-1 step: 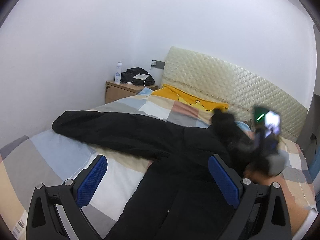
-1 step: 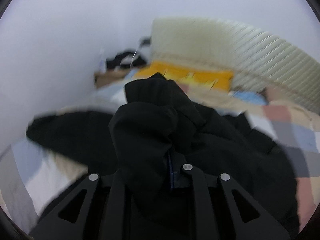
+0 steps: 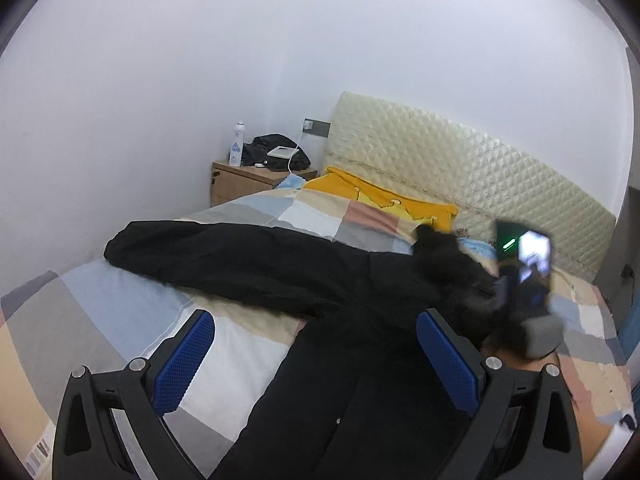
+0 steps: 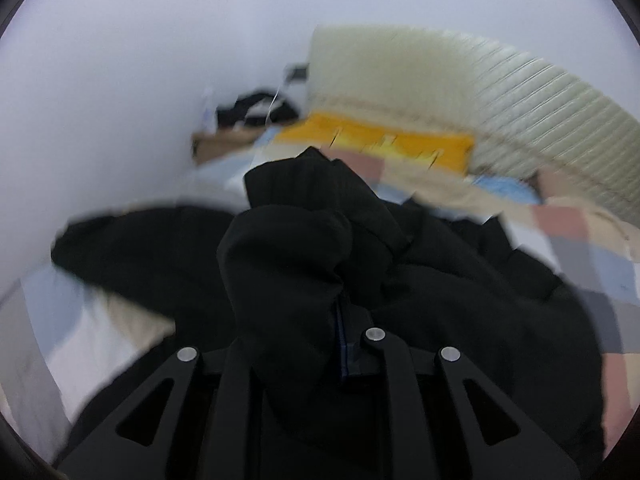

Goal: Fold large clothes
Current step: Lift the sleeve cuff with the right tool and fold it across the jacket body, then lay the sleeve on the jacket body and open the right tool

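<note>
Black jacket (image 3: 320, 320) sleeve bunched in the right claw (image 4: 340, 344), jaws just easing apart; body sprawls ahead-left. Left claw (image 3: 316, 364) gapes empty right over it, nearer.

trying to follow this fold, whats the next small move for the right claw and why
Probably lower the bunched sleeve onto the coat body and let it go. The right claw holds that sleeve raised above the coat's middle, its jaws are just opening with cloth between them, while the left claw hovers open and empty.
</note>
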The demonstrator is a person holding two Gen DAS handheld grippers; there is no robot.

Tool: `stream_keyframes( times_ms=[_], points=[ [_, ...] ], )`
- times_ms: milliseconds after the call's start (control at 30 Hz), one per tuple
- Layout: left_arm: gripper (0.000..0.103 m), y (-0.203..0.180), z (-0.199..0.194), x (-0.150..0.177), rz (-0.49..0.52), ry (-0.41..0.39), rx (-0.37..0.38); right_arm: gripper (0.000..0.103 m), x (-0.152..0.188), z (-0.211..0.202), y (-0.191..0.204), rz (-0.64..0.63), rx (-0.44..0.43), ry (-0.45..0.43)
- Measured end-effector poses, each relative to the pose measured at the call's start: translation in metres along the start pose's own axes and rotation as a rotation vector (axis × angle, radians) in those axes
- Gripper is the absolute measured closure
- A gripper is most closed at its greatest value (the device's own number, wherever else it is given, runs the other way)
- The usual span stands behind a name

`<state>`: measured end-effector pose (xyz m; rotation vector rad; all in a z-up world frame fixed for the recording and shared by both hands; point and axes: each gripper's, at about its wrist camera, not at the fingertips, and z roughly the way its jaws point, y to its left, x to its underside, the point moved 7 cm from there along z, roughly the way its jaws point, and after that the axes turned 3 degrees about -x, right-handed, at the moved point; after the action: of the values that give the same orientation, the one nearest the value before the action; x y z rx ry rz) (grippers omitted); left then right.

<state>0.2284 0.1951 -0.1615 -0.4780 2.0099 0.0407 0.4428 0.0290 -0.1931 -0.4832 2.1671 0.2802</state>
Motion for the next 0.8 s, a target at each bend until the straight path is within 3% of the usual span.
stream_keyframes(
  times_ms=[167, 367, 400, 433, 500, 667, 800],
  points=[
    [0.001, -0.007, 0.016, 0.007, 0.028, 0.018, -0.019, 0.085, 0.037, 0.034, 0.008, 0.024, -0.017, 0.095],
    [0.001, -0.007, 0.034, 0.016, 0.033, 0.058, -0.012, 0.069, 0.056, 0.056, 0.009, 0.051, -0.069, 0.18],
    [0.001, -0.006, 0.036, 0.018, 0.032, 0.066, -0.016, 0.054, 0.053, 0.052, 0.012, 0.054, -0.102, 0.171],
    [0.001, -0.006, 0.037, 0.019, 0.033, 0.071, -0.021, 0.025, 0.05, 0.048, 0.018, 0.053, -0.14, 0.161],
    [0.001, -0.007, 0.037, 0.019, 0.036, 0.069, -0.022, 0.009, 0.039, 0.03, 0.031, 0.026, -0.202, 0.115],
    [0.001, -0.013, 0.031, 0.019, 0.053, 0.057, -0.02, 0.009, 0.01, -0.013, 0.025, 0.03, -0.183, 0.012],
    [0.001, -0.018, 0.027, 0.02, 0.065, 0.049, -0.01, 0.009, -0.009, -0.04, -0.012, 0.002, -0.062, -0.071]
  ],
)
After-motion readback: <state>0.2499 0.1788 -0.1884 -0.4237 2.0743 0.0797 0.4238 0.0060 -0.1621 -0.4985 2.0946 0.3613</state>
